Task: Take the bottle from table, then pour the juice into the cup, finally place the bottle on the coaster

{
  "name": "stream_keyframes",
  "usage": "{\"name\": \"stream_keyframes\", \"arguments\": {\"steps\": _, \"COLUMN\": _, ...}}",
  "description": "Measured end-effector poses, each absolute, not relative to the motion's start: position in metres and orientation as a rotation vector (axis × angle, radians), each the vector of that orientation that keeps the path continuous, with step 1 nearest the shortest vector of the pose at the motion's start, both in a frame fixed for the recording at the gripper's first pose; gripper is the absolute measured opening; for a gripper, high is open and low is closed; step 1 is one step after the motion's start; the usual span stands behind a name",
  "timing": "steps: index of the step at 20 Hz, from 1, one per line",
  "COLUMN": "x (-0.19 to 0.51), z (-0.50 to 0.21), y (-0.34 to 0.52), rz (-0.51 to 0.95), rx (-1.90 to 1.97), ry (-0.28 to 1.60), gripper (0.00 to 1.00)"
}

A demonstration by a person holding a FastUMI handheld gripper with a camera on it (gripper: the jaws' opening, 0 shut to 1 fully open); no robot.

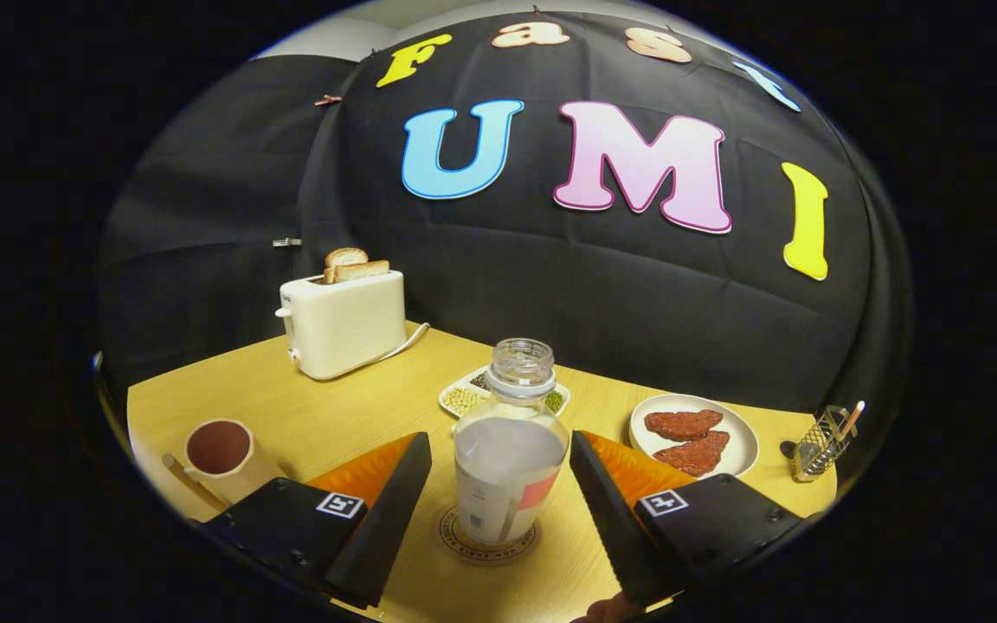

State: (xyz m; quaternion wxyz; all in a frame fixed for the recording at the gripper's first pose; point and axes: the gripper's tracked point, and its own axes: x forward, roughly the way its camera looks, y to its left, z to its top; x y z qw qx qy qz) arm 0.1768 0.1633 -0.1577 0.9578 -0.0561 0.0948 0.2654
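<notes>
The gripper (500,484) has its jaws spread wide, and the bottle (509,454) stands upright between them with a clear gap on each side, touching neither finger. It sits on the round printed coaster (488,538), uncapped.

The bottle looks like clear thin plastic with a paper label low on its body, so it is probably light, smooth and somewhat squeezable. White liquid appears to remain in the body, so tipping it would spill. The wide labelled belly, level with the pads, looks the safest place to pinch; the narrow neck would slip.

The cup (219,452) stands beyond the left finger, holding something dark. Beyond the bottle lies a divided dish of beans (464,398).
</notes>
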Motion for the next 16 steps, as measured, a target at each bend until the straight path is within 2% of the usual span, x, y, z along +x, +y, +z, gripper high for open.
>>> {"name": "stream_keyframes", "arguments": {"steps": 9, "x": 0.107, "z": -0.036, "y": 0.094, "rz": 0.458, "rx": -0.131, "ry": 0.015, "gripper": 0.97}}
{"name": "stream_keyframes", "arguments": {"steps": 16, "x": 0.040, "z": 0.037, "y": 0.021, "rz": 0.260, "rx": -0.064, "ry": -0.009, "gripper": 0.97}}
